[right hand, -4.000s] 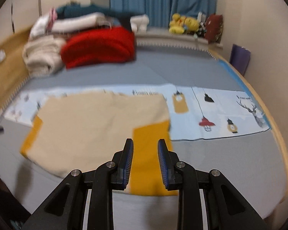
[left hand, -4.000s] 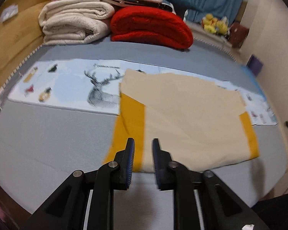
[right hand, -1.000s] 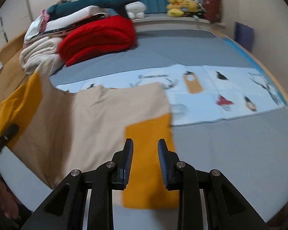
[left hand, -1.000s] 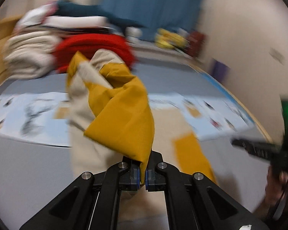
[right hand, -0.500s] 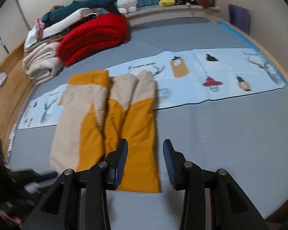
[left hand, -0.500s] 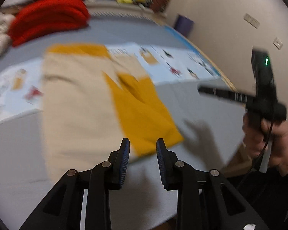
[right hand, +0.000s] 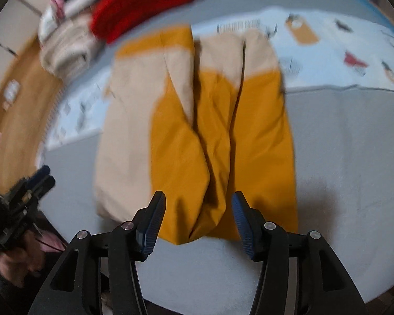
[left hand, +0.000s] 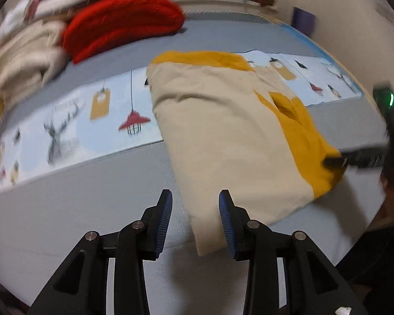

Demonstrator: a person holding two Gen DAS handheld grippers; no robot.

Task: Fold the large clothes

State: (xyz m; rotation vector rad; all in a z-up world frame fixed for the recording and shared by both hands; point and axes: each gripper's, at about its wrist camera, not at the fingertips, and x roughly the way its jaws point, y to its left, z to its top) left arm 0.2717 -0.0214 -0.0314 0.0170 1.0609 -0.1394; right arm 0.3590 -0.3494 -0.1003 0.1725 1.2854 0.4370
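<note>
The beige cotton garment with mustard-yellow panels point(right hand: 197, 120), spread flat four seconds ago, now lies folded lengthwise on the grey bed. My left gripper point(left hand: 194, 220), clamped on it a second ago, is open. My right gripper point(right hand: 198, 218) has spread wider over the yellow hem.

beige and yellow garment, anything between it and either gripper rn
Nothing visible does. The left gripper hangs open right at the near beige corner of the garment; the right gripper hangs open at its yellow hem. Only bare grey bed cover lies around them.
</note>
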